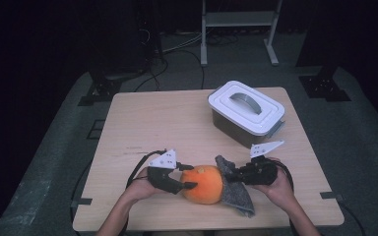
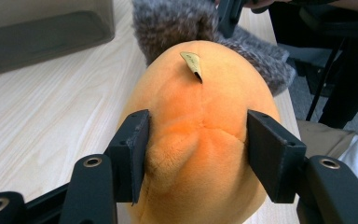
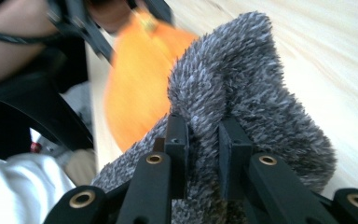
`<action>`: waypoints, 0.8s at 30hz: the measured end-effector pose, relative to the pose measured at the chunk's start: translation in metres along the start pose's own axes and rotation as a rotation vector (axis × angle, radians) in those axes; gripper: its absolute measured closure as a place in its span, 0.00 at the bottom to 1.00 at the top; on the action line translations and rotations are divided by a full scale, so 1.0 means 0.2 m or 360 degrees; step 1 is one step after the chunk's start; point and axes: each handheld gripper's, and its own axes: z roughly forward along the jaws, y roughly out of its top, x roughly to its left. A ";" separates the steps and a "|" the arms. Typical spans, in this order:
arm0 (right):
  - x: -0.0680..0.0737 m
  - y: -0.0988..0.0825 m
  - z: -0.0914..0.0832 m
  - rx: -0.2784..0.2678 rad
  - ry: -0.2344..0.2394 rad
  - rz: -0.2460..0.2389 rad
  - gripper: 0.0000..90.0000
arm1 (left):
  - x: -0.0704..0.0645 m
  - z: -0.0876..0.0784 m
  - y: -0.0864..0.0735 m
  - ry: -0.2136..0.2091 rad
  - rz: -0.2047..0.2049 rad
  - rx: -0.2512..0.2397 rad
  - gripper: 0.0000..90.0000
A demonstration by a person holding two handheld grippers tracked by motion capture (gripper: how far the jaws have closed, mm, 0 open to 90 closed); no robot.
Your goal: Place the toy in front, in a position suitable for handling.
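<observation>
A round orange plush toy [image 1: 204, 184] lies near the table's front edge, with a small tan tag on top. My left gripper [image 1: 187, 177] comes from the left and is shut on it; in the left gripper view both pads dent the orange plush toy [image 2: 200, 93], one on each side. A grey furry cloth [image 1: 238, 194] lies against the toy's right side. My right gripper [image 1: 231, 174] is shut on a fold of it. In the right gripper view the jaws pinch the grey furry cloth [image 3: 247, 84], and the orange plush toy [image 3: 140, 88] sits blurred behind.
A grey box with a white handled lid [image 1: 246, 110] stands at the back right of the wooden table [image 1: 152, 118]. The person's forearms come in from the bottom edge. A white shelf frame and cables stand on the dark floor beyond.
</observation>
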 end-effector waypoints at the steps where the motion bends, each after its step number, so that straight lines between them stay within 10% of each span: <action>1: -0.01 -0.01 0.00 0.0023 -0.0016 0.0019 0.84 | 0.00 0.00 0.00 0.0004 -0.0016 -0.0005 0.47; 9: 0.03 0.04 -0.05 -0.0154 0.0042 -0.0024 0.84 | 0.01 0.01 -0.01 0.0002 -0.0023 -0.0024 0.46; 18: -0.04 -0.02 -0.01 0.0054 -0.0047 0.0046 0.84 | 0.03 0.00 -0.03 -0.0003 -0.0060 -0.0065 0.46; 24: 0.08 0.08 -0.04 -0.0118 -0.0011 -0.0083 0.84 | 0.00 0.03 0.02 0.0008 -0.0034 -0.0077 0.47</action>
